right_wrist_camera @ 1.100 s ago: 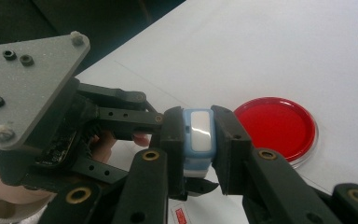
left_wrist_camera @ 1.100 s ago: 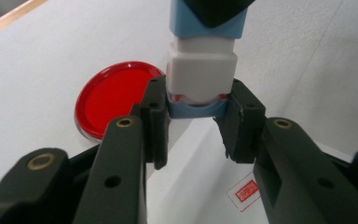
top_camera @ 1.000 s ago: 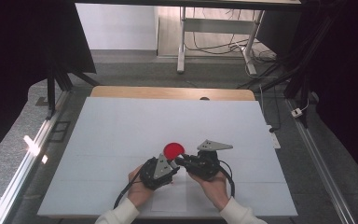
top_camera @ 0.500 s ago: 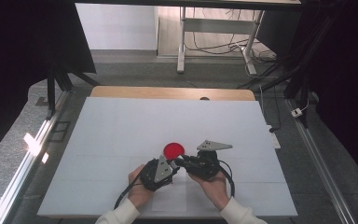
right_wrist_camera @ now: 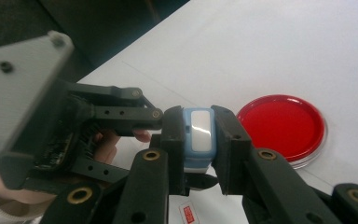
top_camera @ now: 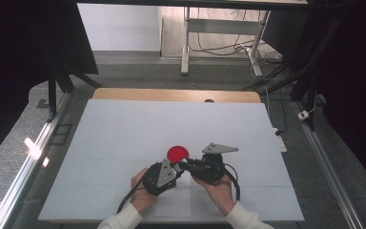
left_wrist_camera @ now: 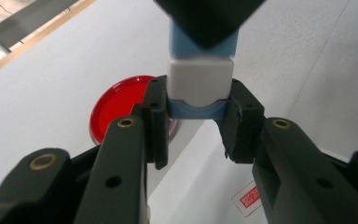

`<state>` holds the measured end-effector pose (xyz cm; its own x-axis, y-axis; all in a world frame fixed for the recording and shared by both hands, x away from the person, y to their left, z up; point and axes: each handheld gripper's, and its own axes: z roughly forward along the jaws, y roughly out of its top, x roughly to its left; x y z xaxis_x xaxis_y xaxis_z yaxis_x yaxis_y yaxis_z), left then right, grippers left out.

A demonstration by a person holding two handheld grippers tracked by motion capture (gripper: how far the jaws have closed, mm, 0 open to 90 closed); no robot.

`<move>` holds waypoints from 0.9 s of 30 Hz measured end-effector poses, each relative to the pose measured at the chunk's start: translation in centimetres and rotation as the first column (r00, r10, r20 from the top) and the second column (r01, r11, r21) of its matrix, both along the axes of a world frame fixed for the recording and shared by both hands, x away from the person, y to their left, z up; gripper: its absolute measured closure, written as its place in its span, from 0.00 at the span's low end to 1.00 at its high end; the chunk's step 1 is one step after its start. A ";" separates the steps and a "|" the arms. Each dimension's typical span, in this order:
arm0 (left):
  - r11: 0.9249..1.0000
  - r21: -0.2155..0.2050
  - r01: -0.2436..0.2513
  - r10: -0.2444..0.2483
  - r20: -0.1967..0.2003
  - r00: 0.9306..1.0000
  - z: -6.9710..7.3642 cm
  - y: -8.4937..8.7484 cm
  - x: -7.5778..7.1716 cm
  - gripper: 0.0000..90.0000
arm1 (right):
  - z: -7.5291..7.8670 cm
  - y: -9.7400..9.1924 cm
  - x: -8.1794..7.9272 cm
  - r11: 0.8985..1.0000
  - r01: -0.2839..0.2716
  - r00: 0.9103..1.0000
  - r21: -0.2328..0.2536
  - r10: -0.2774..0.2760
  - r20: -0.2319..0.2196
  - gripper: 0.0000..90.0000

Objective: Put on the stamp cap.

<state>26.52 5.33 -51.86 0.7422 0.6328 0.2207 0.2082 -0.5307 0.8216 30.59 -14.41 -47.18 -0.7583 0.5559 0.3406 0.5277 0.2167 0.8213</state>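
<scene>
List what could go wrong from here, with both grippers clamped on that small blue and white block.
1. The left gripper and right gripper pinch the same blue and white block from opposite ends; pulling unevenly may make it slip from one pair of pads and drop onto the table.
2. The red dish lies just beyond the jaws; a slip or lurch forward might knock it.

Even, soft light brightens the white table (top_camera: 124,143), its surroundings stay dark, a glare spot marks the left rail (top_camera: 31,145), and near jaws blur.
</scene>
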 end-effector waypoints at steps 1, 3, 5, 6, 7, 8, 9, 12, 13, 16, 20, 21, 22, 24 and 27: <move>1.000 -0.006 0.002 -0.002 0.001 1.000 0.0 0.0 0.0 0.72 | 0.1 -0.1 0.0 1.000 -0.002 1.000 -0.002 0.002 0.002 0.84; 1.000 -0.006 0.002 -0.002 -0.001 1.000 -0.1 -0.1 0.0 0.72 | 0.1 -0.1 0.1 1.000 -0.004 1.000 -0.004 0.004 0.003 0.84; 1.000 -0.007 0.006 -0.006 -0.009 1.000 -0.1 0.0 0.0 0.72 | 0.1 -0.1 0.0 1.000 -0.004 1.000 -0.008 0.004 0.005 0.83; 1.000 -0.006 0.004 -0.004 -0.008 1.000 -0.2 0.0 0.0 0.72 | 0.1 -0.1 0.0 1.000 -0.004 1.000 -0.009 0.004 0.004 0.83; 1.000 -0.007 0.003 -0.003 -0.010 1.000 -0.2 -0.1 0.0 0.72 | 0.1 -0.1 0.0 1.000 -0.005 1.000 -0.011 0.005 0.004 0.83; 1.000 -0.007 0.005 -0.005 -0.013 1.000 -0.2 0.0 0.1 0.72 | 0.1 -0.1 0.0 1.000 -0.006 1.000 -0.013 0.006 0.007 0.83; 1.000 -0.007 0.004 -0.004 -0.012 1.000 -0.2 -0.1 0.1 0.71 | 0.0 0.0 0.0 1.000 -0.006 1.000 -0.016 0.007 0.009 0.83; 1.000 -0.011 0.006 -0.006 -0.018 1.000 -0.3 0.0 0.1 0.71 | 0.0 0.0 0.0 1.000 -0.009 1.000 -0.019 0.009 0.016 0.83; 1.000 -0.012 0.006 -0.006 -0.020 1.000 -0.3 0.0 0.1 0.71 | 0.0 0.0 0.0 1.000 -0.009 1.000 -0.020 0.010 0.017 0.83; 1.000 -0.010 0.005 -0.005 -0.034 0.999 -0.4 -0.1 0.2 0.70 | 0.0 0.0 0.0 1.000 -0.014 1.000 -0.018 0.014 0.020 0.83; 1.000 -0.007 0.007 -0.007 -0.046 0.999 -0.5 -0.1 0.3 0.65 | 0.0 0.0 0.0 1.000 -0.018 1.000 -0.018 0.018 0.025 0.83; 1.000 -0.006 0.003 -0.003 -0.049 0.999 -0.5 -0.1 0.3 0.64 | 0.0 0.0 0.0 1.000 -0.018 0.999 -0.018 0.019 0.027 0.83; 1.000 -0.002 0.000 0.000 -0.056 0.998 -0.5 -0.1 0.4 0.61 | 0.1 0.0 0.0 1.000 -0.018 0.999 -0.019 0.018 0.030 0.83; 1.000 -0.004 -0.008 0.008 -0.077 0.997 -0.5 0.1 0.5 0.55 | 0.1 -0.1 0.0 1.000 -0.018 0.999 -0.023 0.019 0.040 0.83; 0.999 -0.022 -0.027 0.024 -0.110 0.994 -0.4 0.6 0.6 0.48 | 0.2 -0.3 0.1 1.000 -0.016 0.999 -0.025 0.017 0.051 0.83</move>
